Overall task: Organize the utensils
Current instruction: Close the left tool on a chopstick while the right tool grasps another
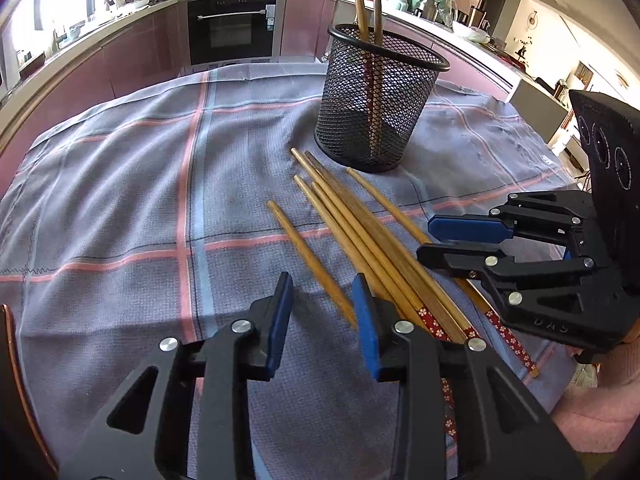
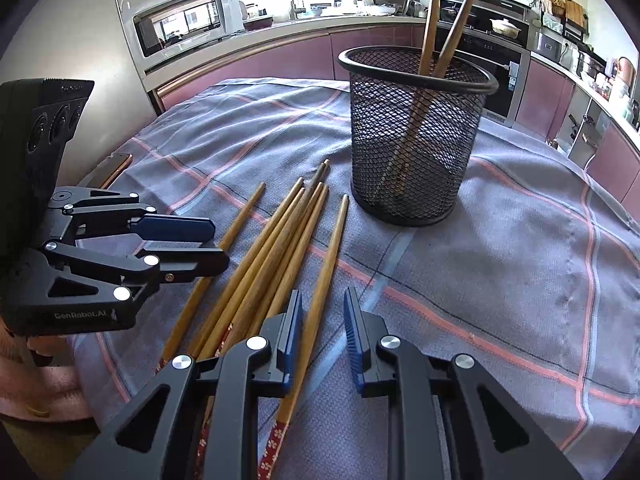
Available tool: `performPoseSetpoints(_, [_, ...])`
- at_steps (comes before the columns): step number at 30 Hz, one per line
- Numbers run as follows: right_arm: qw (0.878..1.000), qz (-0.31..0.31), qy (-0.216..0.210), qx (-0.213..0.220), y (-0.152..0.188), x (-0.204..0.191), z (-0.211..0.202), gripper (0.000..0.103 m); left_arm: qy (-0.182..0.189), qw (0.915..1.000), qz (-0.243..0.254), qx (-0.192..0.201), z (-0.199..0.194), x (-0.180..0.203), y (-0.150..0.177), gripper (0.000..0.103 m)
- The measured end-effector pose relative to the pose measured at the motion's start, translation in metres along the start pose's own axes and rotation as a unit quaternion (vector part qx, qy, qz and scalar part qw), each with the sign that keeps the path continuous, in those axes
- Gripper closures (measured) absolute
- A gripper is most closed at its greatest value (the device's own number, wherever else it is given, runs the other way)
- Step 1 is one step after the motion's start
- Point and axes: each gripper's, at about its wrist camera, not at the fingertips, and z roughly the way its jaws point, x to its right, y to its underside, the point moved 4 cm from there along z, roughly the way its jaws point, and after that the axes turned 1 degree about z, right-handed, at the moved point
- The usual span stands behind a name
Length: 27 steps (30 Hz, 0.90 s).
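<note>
Both grippers hover low over the chopsticks (image 1: 360, 240) with jaws parted — the left gripper (image 1: 322, 304) has one lone stick's end between its blue pads, not pinched, and the right gripper (image 2: 322, 320) straddles another, gripping nothing. Six sticks lie fanned on the checked cloth (image 1: 120, 200). Just beyond them stands the black mesh cup (image 1: 380, 96) — two chopsticks upright inside.

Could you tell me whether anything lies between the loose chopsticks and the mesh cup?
Nothing visible does: only bare cloth separates the chopsticks from the mesh cup, whose open top holds just two chopsticks.
</note>
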Motion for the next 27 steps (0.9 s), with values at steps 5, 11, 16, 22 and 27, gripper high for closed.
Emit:
performPoseSetpoints(5, [1.000,-0.009,0.008,0.002,-0.005,-0.003,0.004,0.085,-0.012,0.9998,-0.013,0.001,0.002,-0.003,-0.003,0.084])
performPoseSetpoints(11, [1.000,0.002,0.001,0.002,-0.004,0.000,0.003,0.095,-0.005,0.9993,-0.037,0.004,0.000,-0.010,-0.002,0.089])
performPoseSetpoints(16, [1.000,0.015,-0.010,0.003,-0.003,0.005,0.000,0.098,-0.002,0.9987,-0.051,0.009,-0.002,-0.014,0.000,0.093])
performPoseSetpoints(22, [0.999,0.025,-0.027,0.010,-0.001,0.008,-0.008,0.098,0.000,0.9983,-0.057,0.013,-0.006,-0.017,0.001,0.095])
performPoseSetpoints(27, [0.998,0.030,-0.044,0.025,-0.003,0.009,-0.020,0.098,0.004,0.9983,-0.054,0.022,-0.014,-0.016,-0.001,0.095])
